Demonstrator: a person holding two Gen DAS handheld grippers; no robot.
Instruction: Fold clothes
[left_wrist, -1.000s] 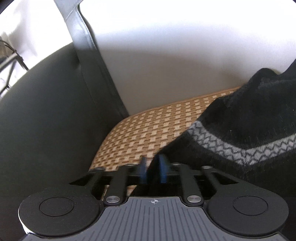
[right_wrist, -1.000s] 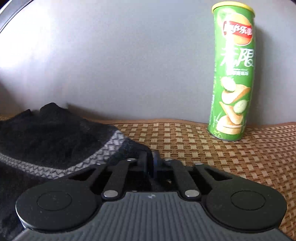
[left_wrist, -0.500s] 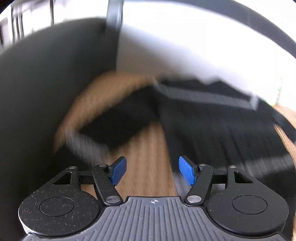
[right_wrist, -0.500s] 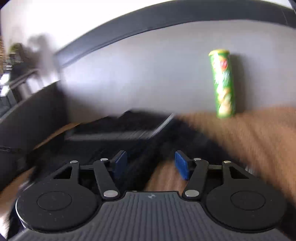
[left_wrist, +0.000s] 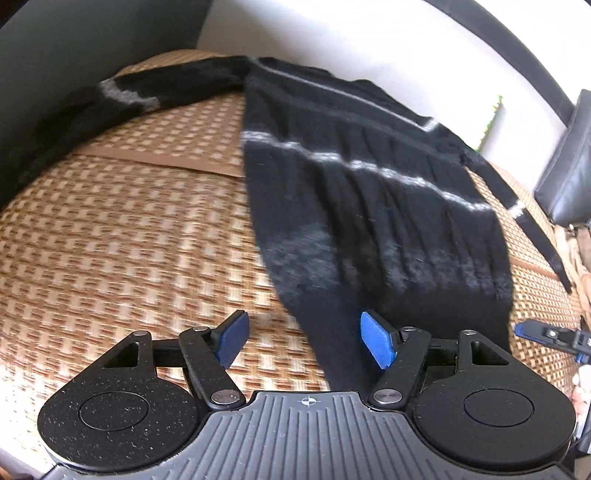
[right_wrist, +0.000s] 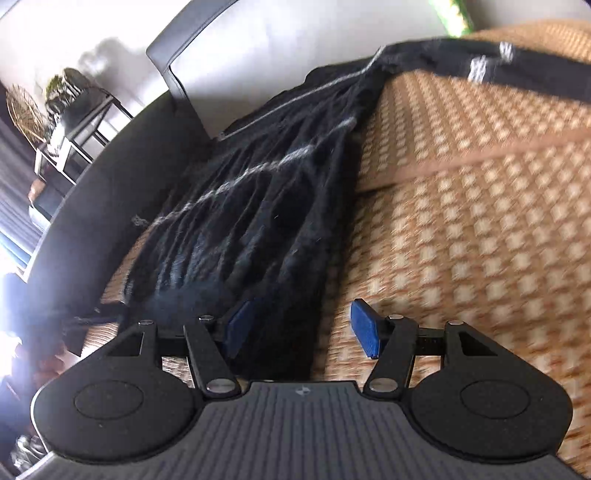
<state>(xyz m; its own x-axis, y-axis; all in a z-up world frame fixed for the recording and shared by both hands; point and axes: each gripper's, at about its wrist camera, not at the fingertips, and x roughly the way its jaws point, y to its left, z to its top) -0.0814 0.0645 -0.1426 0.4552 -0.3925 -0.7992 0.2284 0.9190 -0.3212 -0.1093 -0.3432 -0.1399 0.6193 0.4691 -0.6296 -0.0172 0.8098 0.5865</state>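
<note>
A black sweater (left_wrist: 369, 192) was spread across the woven mat (left_wrist: 129, 240); the left hand-held gripper (left_wrist: 304, 341), jaws just opened, was held over its near hem.

Sweater (left_wrist: 369, 177) spread on woven mat (left_wrist: 122, 236); sleeve (left_wrist: 155, 92) stretched leftward; backrest (left_wrist: 332, 33) behind.

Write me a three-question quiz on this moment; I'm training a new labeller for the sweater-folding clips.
1. True or false: the left gripper is clamped on the black knitted sweater with grey-white stripes.
2. Multiple choice: the sweater lies on A) a bare wooden floor, B) a woven tan and brown mat, C) a glass table.
3. Fill in: the right gripper has its blue pads ____.

Key:
1. False; its jaws have just been opening and stand apart, pressing nothing.
2. B.
3. Apart; its jaws opened and are not clamped on the sweater's edge.
</note>
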